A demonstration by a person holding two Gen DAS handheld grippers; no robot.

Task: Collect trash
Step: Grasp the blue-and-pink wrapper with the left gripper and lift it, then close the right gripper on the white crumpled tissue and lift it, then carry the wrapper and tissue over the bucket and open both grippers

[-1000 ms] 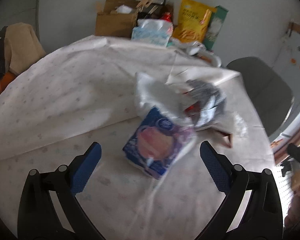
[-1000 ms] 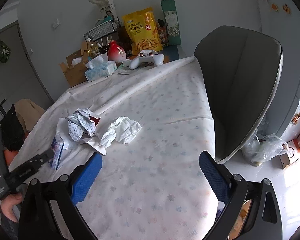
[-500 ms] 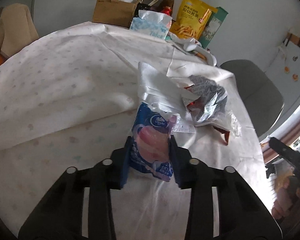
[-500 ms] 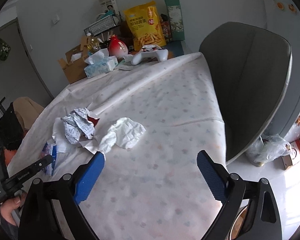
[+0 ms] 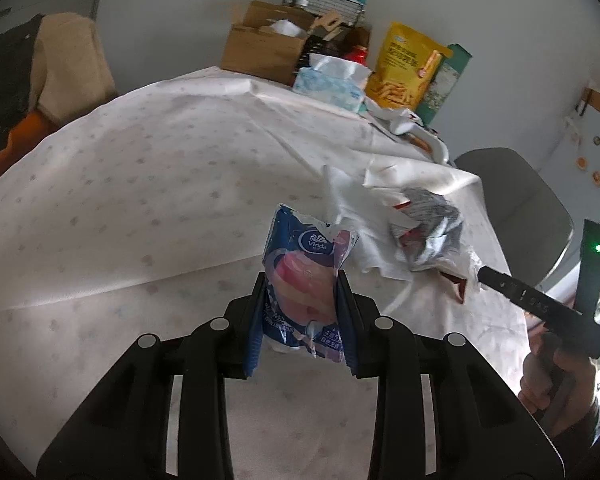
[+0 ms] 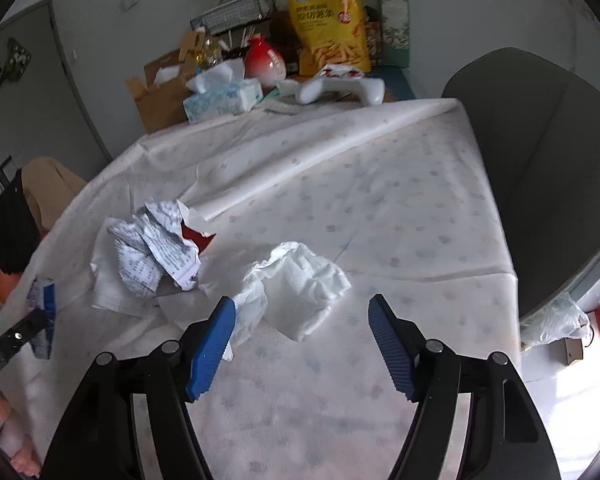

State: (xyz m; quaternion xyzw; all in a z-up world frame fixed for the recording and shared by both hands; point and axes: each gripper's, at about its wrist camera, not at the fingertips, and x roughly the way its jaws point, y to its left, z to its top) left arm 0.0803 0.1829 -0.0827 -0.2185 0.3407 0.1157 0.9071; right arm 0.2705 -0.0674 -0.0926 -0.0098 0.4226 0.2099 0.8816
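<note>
Left gripper (image 5: 302,312) is clamping a torn blue tissue wrapper (image 5: 306,280) between its jaws, wrapper sticking up past the fingertips and lifted off the tablecloth (image 5: 140,200). Just ahead and right of it, flat white paper (image 5: 352,208) is lying on the cloth, with a crumpled printed wrapper (image 5: 432,232) further right. Far beyond, a tissue box (image 5: 328,84), cardboard box (image 5: 264,48) and yellow snack bag (image 5: 404,72) are sitting along the wall.

Right gripper (image 6: 302,328) is hovering with jaws spread wide, holding nothing. A crumpled white tissue (image 6: 300,284) is lying just in front, between the blue fingertips (image 6: 216,332). Ahead and left, the crumpled printed wrapper (image 6: 156,248) is resting on flat paper. Farther back a white game controller (image 6: 336,88) and red vase (image 6: 264,62) are sitting. A grey chair (image 6: 540,160) is standing to the right.
</note>
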